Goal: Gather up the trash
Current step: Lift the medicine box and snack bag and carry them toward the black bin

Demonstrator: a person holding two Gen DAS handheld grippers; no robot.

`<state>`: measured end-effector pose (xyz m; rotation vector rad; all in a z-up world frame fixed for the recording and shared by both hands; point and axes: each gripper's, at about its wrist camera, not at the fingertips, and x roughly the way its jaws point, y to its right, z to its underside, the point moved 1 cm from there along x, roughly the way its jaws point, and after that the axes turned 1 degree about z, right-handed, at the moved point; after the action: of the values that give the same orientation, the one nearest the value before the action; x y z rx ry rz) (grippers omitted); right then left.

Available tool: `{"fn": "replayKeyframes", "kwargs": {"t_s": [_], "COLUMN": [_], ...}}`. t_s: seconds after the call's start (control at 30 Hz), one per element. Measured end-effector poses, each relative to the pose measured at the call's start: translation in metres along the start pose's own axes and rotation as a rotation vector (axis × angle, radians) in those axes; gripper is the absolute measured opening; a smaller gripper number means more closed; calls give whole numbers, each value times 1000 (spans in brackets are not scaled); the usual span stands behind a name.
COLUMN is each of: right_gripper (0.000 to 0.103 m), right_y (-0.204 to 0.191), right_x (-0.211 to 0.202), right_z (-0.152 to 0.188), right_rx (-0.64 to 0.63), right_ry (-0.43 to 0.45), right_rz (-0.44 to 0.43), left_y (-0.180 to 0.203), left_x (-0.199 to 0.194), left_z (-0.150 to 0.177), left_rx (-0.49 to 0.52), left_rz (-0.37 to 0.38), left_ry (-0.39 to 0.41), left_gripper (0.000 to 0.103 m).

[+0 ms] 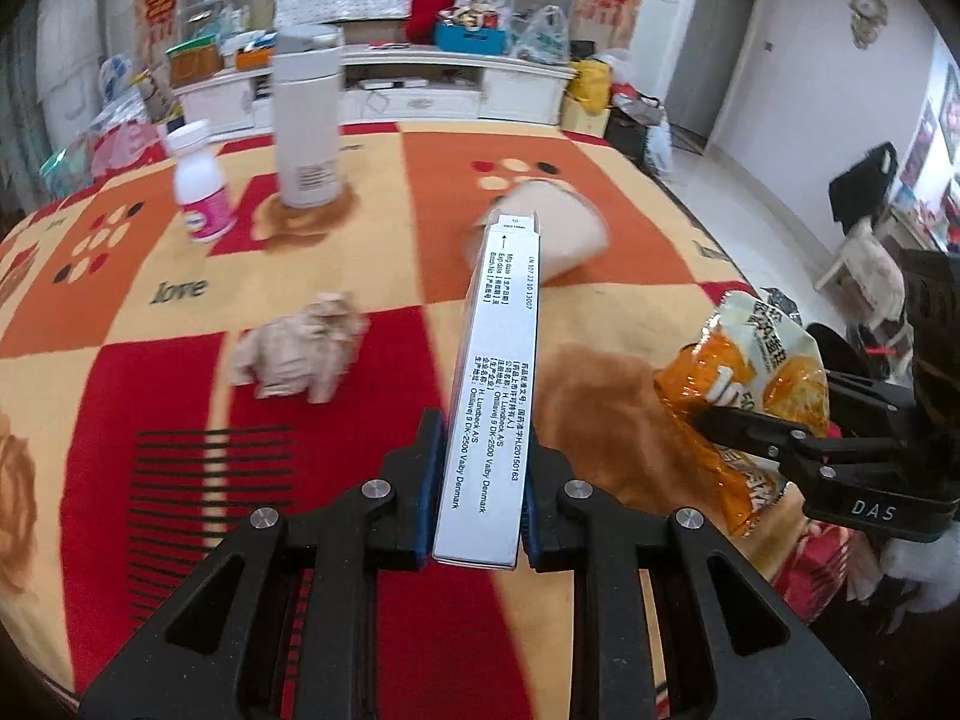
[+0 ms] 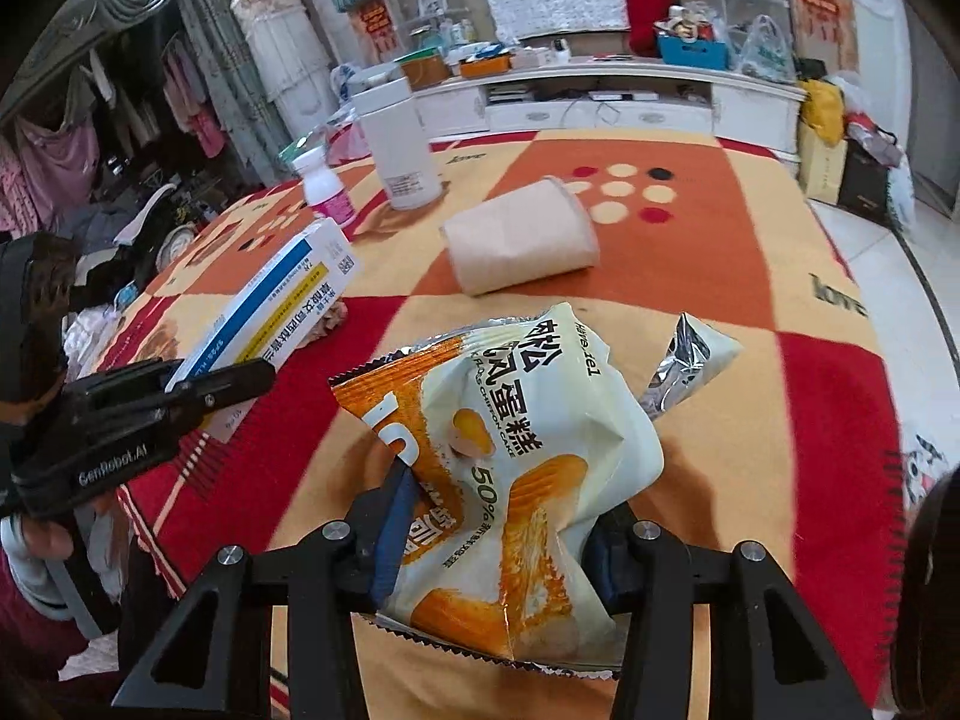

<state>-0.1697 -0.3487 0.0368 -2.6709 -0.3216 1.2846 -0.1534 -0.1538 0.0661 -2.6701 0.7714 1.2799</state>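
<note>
Both tongs loaded, both off the table. Left gripper (image 1: 480,480): pads nearly together, clamped flat on the sides of a slim medicine box (image 1: 495,384); the box's long axis runs straight out along the fingers, far end aimed at the middle of the blanket-covered table (image 1: 120,372). Left of that line, lying loose on the cloth: crumpled paper wad (image 1: 300,354), the nearest free piece to the left tongs, just ahead and to its left; a pink-labelled bottle (image 1: 201,192) and a tall white canister (image 1: 307,120) stand upright farther back, probably not trash. Ahead, past the box tip, a tan paper cup (image 2: 522,240) lies on its side, long axis roughly crosswise to both views, mouth to the right; it sits closer to the right tongs' line than the left's. Right gripper (image 2: 492,534): jaws partly closed, squeezing a crumpled orange-and-cream cake wrapper (image 2: 528,450), torn foil end sticking up and away. No bin visible in either view. Judgement: neither tong can take wad or cup until its load is dropped.
</note>
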Motion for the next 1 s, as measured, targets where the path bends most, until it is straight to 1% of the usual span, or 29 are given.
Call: {"fn": "replayKeyframes", "kwargs": {"t_s": [0.53,0.67,1.0], "right_gripper": [47,47,47], "right_y": [80,93,120], "right_x": [-49,-57,-72], "right_z": [33,37,43], "right_rx": [142,165,217], "right_ry": [40,48,70], "right_rz": [100,113,143], "left_y": [108,123,146], "left_x": [22,28,38], "left_z": [-4,-7,-8], "left_rx": [122,139,171], "left_rz": [75,91,117], "left_ry": [2,-3,-16], "left_gripper": [20,20,20]}}
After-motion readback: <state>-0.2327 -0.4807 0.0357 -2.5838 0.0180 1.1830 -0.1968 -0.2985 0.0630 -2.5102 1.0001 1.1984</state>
